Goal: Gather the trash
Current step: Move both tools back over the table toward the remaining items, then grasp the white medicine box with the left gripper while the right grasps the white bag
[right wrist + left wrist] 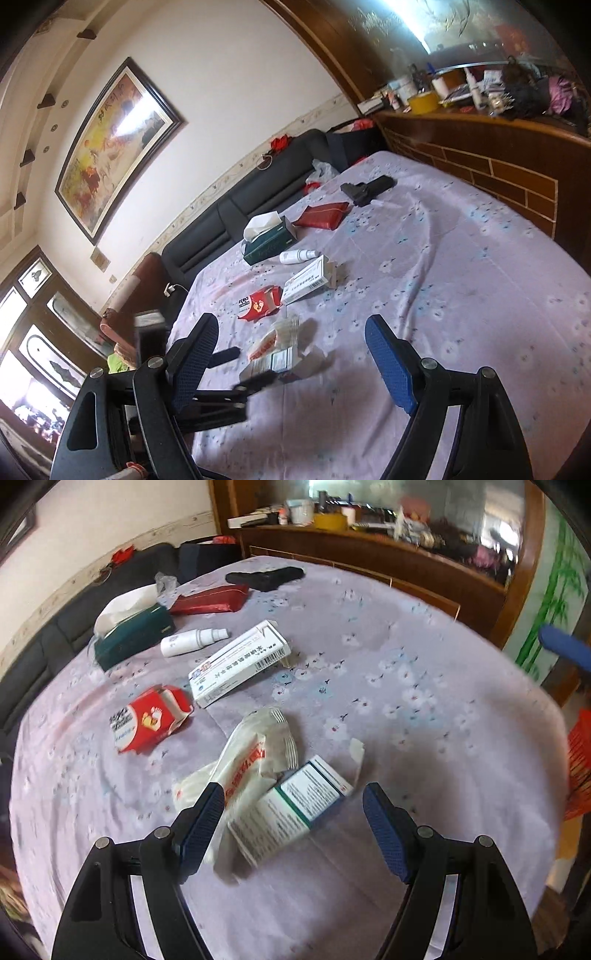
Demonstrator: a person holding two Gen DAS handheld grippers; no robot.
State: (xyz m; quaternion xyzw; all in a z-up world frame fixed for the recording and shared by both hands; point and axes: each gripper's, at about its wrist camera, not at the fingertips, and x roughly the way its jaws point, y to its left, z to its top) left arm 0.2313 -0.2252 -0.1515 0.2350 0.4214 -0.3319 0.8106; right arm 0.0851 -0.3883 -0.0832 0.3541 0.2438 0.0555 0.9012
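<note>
Two grippers, both spread wide with nothing between the blue ribbed pads: left gripper point(293, 805) low over the trash, right gripper point(291, 332) further back above the cloth point(406, 701), which is lilac, flowered and wrinkled. Three cardboard boxes on it: teal-and-white box point(291, 808) between the left fingers, long white box point(240, 662) with one flap open, torn red box point(147, 720). One crumpled white wrapper point(255, 753) with red print, touching the teal-and-white box and partly under the left finger. One white spray bottle point(192, 640) lying on its side beside a green tissue box point(133, 638), with one glossy red pouch point(210, 600) and one black object point(266, 578) beyond. Around the table: dark sofa point(236, 206), framed painting point(110, 144), wooden shelf point(480, 125) crowded with jars and clutter. In the right view, left gripper's point(255, 380) black linkage partly across the wrapper point(273, 343).
</note>
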